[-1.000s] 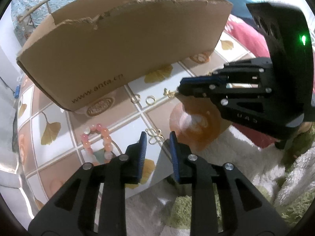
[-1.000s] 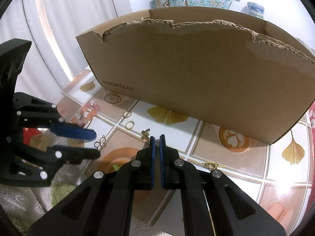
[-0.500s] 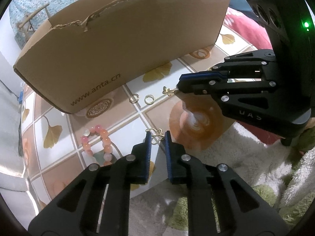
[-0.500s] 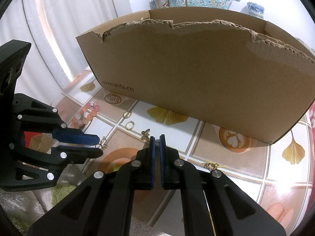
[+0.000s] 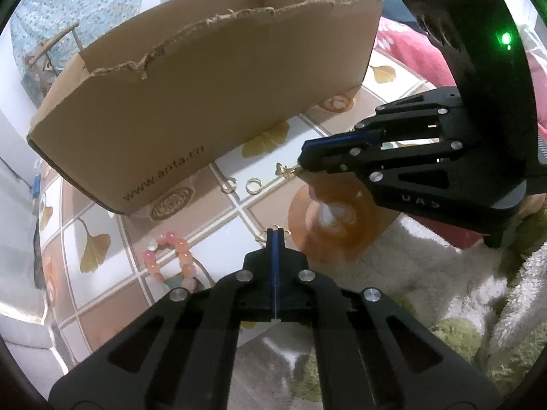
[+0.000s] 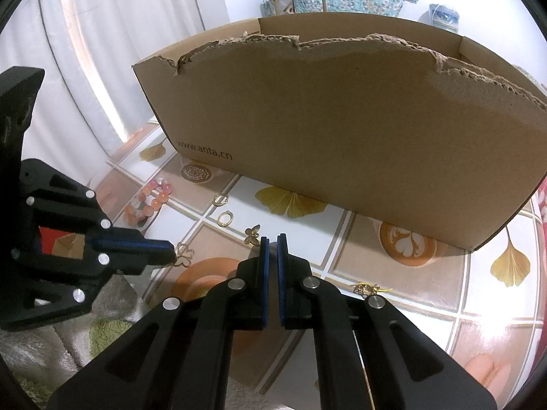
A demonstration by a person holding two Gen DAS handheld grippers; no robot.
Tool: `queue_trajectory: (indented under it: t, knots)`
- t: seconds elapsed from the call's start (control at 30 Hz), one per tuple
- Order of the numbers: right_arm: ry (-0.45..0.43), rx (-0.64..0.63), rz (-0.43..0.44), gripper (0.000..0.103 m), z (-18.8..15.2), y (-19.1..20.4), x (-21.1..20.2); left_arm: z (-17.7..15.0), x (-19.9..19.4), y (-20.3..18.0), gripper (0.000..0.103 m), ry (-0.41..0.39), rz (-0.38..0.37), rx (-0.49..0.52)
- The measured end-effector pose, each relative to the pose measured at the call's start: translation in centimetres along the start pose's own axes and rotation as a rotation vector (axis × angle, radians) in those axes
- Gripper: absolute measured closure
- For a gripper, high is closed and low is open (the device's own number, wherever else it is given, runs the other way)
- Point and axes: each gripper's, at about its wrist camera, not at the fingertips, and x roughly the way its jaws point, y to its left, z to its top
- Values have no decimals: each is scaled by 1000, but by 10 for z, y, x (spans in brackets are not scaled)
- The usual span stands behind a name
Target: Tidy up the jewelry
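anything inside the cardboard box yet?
Only bare inner walls of the cardboard box show above its torn rim; the floor and any contents are hidden behind the front wall.

You are looking at a plain brown cardboard box printed with dark lettering, a tablecloth showing white and tan squares with yellow ginkgo leaves, a bracelet glowing pink and orange, gold butterfly charms, and black grippers wearing blue pads.

We see the cardboard box standing at the back of the table. Before it lie two rings, with the bead bracelet to their left.
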Motion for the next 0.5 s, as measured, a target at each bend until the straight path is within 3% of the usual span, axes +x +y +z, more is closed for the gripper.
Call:
queue_trajectory:
  t: [0.13,0.33,0.5]
  knots:
    - [-13,8,23,98,1,0,-5,3,0,5,89,-14,-17,45]
    - [-5,29,189,98,3,6,-14,5,3,7,77,-17,-51,135]
    - [37,47,236,98,3,12,-3,1,13,-3,76,-11,-39,224]
